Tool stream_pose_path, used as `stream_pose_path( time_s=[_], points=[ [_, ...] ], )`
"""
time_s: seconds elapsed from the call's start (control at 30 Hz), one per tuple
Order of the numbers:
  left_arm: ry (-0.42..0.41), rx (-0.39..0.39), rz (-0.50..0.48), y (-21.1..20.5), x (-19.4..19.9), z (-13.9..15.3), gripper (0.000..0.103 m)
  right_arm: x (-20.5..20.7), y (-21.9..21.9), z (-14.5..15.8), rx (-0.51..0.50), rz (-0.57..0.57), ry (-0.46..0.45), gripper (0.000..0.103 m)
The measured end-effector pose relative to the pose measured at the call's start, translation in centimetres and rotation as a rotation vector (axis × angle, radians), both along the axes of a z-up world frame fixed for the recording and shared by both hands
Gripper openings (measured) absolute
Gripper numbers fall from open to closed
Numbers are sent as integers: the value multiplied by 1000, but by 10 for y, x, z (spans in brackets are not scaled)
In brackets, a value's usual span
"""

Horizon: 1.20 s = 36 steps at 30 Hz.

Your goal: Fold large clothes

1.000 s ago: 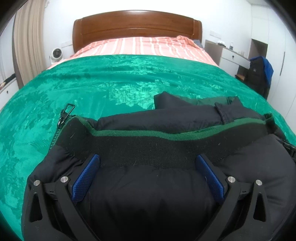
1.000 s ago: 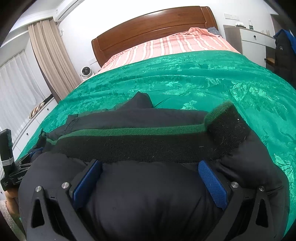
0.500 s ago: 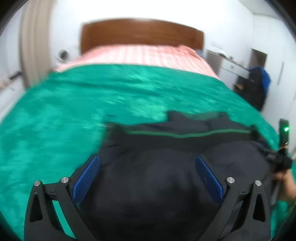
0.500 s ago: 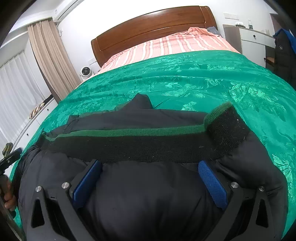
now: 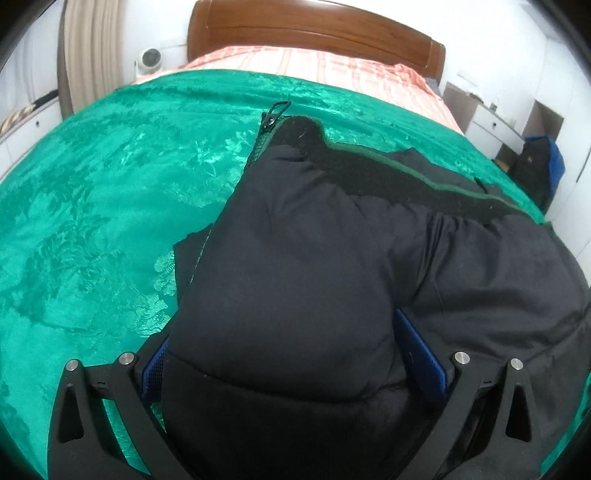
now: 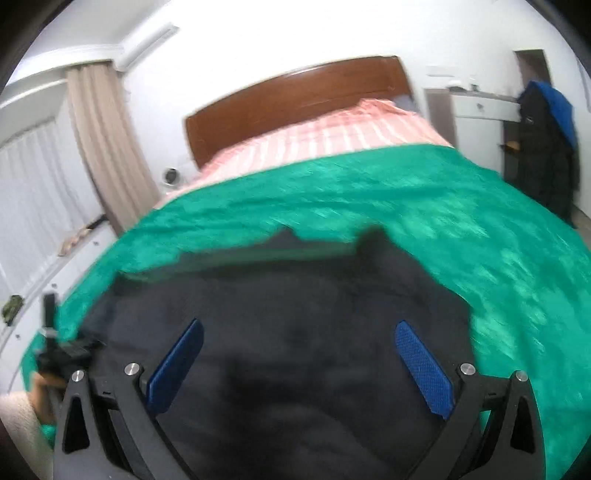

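Note:
A folded black puffer jacket (image 5: 332, 266) with a black fleece collar edged in green (image 5: 388, 173) and a zipper pull (image 5: 275, 112) lies on the green bedspread (image 5: 92, 206). My left gripper (image 5: 280, 343) is wide open, its blue pads (image 5: 421, 354) straddling a bulging fold of the jacket at its left end. In the blurred right wrist view the jacket (image 6: 295, 332) lies below my right gripper (image 6: 299, 354), which is open and empty above it. The left gripper shows at the far left of the right wrist view (image 6: 55, 347).
The bed has a wooden headboard (image 5: 314, 33) and striped pink sheet (image 5: 332, 70). A white dresser (image 6: 480, 110) and a dark coat on a chair (image 6: 546, 147) stand right of the bed. Curtains (image 6: 107, 147) and a small fan (image 5: 149, 59) are on the left.
My left gripper has shifted to the jacket's left end and now has a fold between its pads. My right gripper has lifted off the jacket and pulled back, blurring its view.

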State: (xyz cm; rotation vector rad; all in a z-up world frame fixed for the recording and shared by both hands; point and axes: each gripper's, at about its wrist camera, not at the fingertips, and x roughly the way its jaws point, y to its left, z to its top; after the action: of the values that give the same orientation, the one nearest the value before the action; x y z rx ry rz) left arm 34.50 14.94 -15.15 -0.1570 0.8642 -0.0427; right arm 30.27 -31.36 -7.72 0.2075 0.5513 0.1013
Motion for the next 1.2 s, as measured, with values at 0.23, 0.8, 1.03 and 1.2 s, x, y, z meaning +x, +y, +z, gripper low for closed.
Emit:
stream_pose_path(
  time_s=[0.23,0.8,1.03,1.2],
  points=[
    [20,-34,-5,9,2,-3,103,2,-19,-46,4,32,10,103],
    [8,-64,-5,12,0,-8,103,10,-28,-56,76,54,18,103],
    [7,-63,-5,12,0,-8,103,10,-28,-56,76,54,18,103],
    [35,-11,11,4,1,-2,103,9,-28,-56,77,53,19,103]
  ],
)
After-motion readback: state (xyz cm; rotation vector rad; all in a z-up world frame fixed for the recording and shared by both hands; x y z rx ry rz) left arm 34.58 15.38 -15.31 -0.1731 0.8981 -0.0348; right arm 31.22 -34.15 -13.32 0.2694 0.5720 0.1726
